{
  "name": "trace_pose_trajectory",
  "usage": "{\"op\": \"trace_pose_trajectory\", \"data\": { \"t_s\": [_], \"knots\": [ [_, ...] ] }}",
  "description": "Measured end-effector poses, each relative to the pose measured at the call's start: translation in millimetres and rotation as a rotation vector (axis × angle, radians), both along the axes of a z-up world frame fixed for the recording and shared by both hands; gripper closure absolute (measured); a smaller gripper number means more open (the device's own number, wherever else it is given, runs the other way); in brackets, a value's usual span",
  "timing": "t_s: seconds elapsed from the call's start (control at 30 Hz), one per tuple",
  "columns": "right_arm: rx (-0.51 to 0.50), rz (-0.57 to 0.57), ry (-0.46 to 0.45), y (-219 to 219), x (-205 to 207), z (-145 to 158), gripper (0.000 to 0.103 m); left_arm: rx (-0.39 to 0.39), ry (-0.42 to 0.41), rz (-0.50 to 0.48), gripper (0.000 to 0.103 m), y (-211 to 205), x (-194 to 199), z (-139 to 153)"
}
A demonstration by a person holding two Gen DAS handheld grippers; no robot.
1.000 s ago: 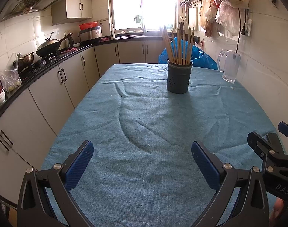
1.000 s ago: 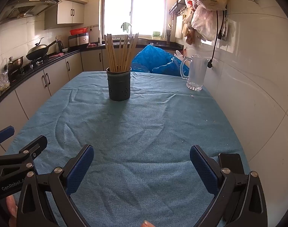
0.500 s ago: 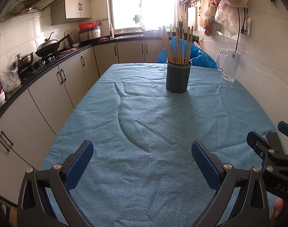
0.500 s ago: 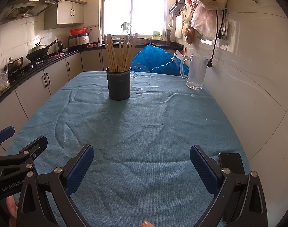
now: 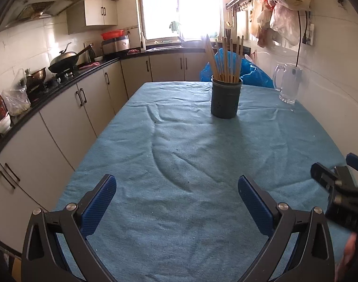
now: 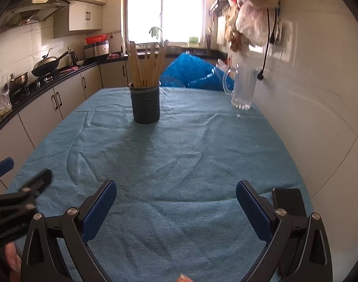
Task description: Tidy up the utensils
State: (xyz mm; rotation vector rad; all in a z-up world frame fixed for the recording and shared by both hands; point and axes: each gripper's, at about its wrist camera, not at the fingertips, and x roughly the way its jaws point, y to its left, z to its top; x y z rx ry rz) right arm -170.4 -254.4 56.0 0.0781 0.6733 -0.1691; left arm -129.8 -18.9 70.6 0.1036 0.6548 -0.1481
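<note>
While both tools are hovering low over the near end of the counter [image 5: 179, 211], the left gripper [image 5: 176, 192] is holding its blue-padded fingers [image 5: 101, 202] spread wide with nothing between them. In the right wrist view, the right gripper [image 6: 176, 192] is showing the same wide gap, pads facing each other over bare cloth. Each gripper is appearing at the edge of the other's view, so the two are sitting side by side and pointing the same way down the counter. A fingertip is showing at the bottom edge of the right wrist view.

A wrinkled blue cloth [image 6: 179, 152] is covering the counter. Toward its far end, a dark utensil holder [image 5: 226, 99] is standing upright, packed with wooden chopsticks [image 5: 226, 58] that are fanning out of its top, well apart from both grippers. A clear glass pitcher [image 6: 243, 89] is standing near the tiled wall on the right, and a dark phone [image 6: 288, 199] is lying flat just beside the right gripper. Behind the counter, a blue plastic bag [image 6: 190, 72] is bulging up, a wok [image 5: 63, 57] is sitting on the stove at the left, and a bright window [image 5: 179, 7] is glaring above the sink.
</note>
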Motion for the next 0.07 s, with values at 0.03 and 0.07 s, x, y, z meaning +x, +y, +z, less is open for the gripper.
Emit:
{"op": "trace_pose_trajectory", "data": {
  "t_s": [0.03,0.07],
  "knots": [
    [0.009,-0.023,0.011,-11,4,-2,0.0,-0.01,0.017,-0.002,0.0,4,5,-1],
    [0.011,-0.051,0.018,-24,8,-6,0.0,-0.016,0.035,0.001,0.0,7,10,-3]
  ]
}}
